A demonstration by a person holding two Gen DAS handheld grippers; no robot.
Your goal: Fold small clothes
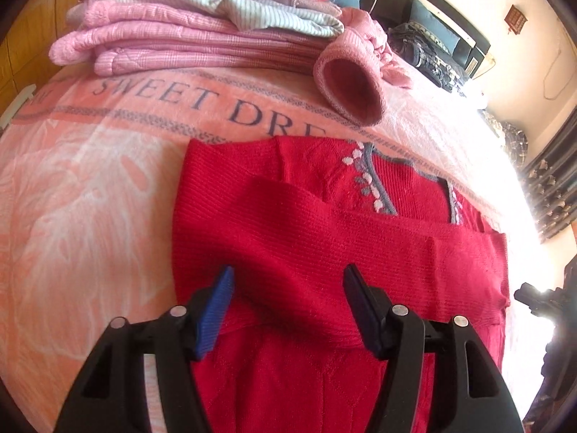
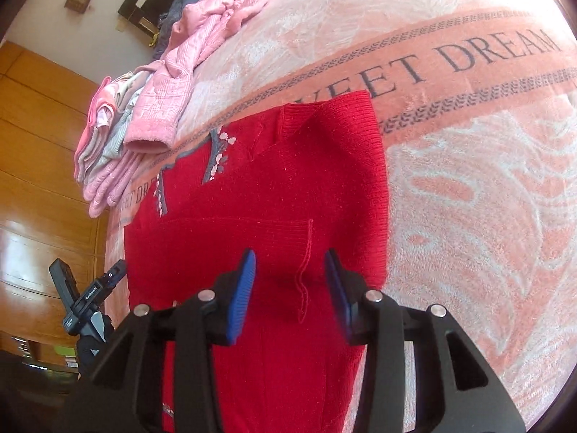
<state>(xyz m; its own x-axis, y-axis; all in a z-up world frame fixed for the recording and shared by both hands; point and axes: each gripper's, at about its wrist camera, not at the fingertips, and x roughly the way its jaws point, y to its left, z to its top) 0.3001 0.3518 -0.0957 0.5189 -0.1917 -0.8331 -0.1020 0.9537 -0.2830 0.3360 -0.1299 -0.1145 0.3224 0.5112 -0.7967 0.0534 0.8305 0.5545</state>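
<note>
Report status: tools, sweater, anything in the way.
Left tool open, right tool open, both over the sweater. Sweater flat on the blanket, sleeves folded in. Pink pile behind it, clear of the fold.

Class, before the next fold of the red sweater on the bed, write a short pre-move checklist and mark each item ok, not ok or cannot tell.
1. Left gripper open over the red sweater: ok.
2. Right gripper open over the sweater: ok.
3. Both sleeves folded in across the body: ok.
4. Sweater lies flat on the blanket: ok.
5. Pink stack clear of the sweater: ok.
6. Lower hem lies smooth: cannot tell, hidden behind the grippers.
</note>
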